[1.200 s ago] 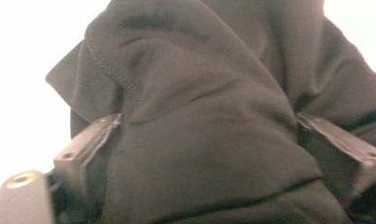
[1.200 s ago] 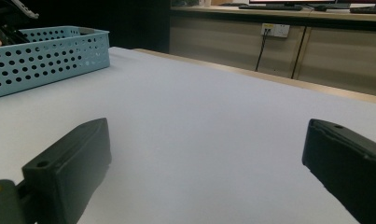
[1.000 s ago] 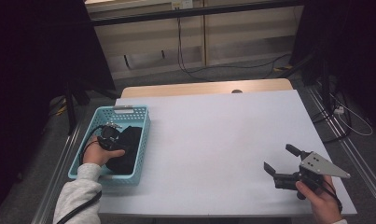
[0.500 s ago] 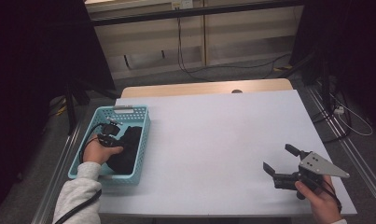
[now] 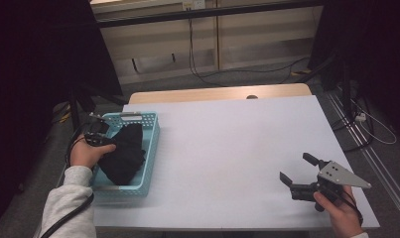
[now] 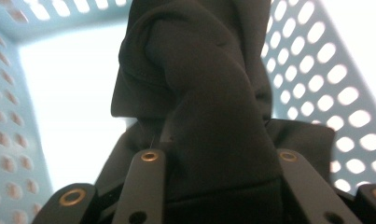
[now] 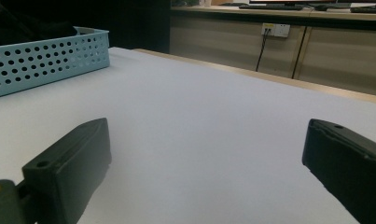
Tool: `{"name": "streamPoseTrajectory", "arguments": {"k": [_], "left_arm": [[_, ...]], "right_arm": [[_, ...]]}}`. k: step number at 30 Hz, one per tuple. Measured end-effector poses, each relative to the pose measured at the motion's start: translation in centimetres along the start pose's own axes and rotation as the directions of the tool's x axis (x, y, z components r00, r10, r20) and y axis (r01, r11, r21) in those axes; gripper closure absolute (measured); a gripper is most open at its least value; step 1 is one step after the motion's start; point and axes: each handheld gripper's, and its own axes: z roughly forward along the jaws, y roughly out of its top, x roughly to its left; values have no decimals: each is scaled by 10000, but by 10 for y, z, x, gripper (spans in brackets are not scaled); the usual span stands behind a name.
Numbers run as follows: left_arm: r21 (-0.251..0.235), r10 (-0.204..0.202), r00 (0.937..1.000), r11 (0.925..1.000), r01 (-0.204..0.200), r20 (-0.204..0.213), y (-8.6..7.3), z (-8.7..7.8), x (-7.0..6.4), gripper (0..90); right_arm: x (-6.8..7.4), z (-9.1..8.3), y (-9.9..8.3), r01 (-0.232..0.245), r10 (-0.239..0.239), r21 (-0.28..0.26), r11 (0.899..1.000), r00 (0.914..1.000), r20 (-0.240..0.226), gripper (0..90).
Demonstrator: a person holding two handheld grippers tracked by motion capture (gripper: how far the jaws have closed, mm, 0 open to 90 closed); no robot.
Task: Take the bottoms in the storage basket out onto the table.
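Left claw (image 5: pixel 104 144) around black cloth (image 5: pixel 124 151) (inside the blue basket (image 5: pixel 150 148))

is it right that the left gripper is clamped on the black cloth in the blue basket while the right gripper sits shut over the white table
Not quite: the right gripper is open, not shut. The right gripper view shows its two jaws standing wide apart over the white table. The rest holds: the left gripper grips the black cloth inside the blue basket.
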Motion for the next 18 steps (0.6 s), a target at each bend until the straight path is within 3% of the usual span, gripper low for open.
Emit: {"name": "streamPoseTrajectory", "arguments": {"k": [1, 3, 6, 7, 8, 10, 13, 15, 18], "left_arm": [[0, 0, 10000, 10000, 0, 0, 0, 0, 0, 689], [-459, 114, 9999, 9989, -115, -37, 7, -8, -4, 689], [-1053, 265, 9994, 9941, -240, 224, 19, -20, -15, 689], [-1534, 465, 9983, 9873, -407, 341, 29, -27, -26, 689], [-1534, 465, 9983, 9873, -407, 341, 29, -27, -26, 689], [-1871, 797, 9956, 9799, -692, 489, 39, -33, -39, 689], [-2350, 1415, 9873, 9644, -1211, 719, 56, -43, -61, 688], [-2647, 1614, 9805, 9559, -1271, 1124, 66, -47, -77, 687], [-2867, 2078, 9684, 9443, -1619, 1377, 77, -47, -102, 686]], "right_arm": [[0, 0, 0, 0, 0, 0, 10000, 10000, 0, 1], [0, 0, 0, 11, -11, 22, 10000, 10000, 29, 0], [0, 0, 0, 4, -4, 7, 10000, 10000, 16, 0], [0, 0, 0, -3, 3, 6, 10000, 10000, 16, 0], [0, 0, 0, 2, -2, 8, 10000, 10000, 15, 0], [0, 0, 0, 0, 0, 4, 10000, 10000, 10, 1], [0, 0, 0, -3, 3, 33, 10000, 10000, 4, 0], [0, 0, 0, 1, -1, 17, 10000, 10000, 15, 1], [0, 0, 0, 2, -2, 24, 10000, 10000, 6, 1]]}}
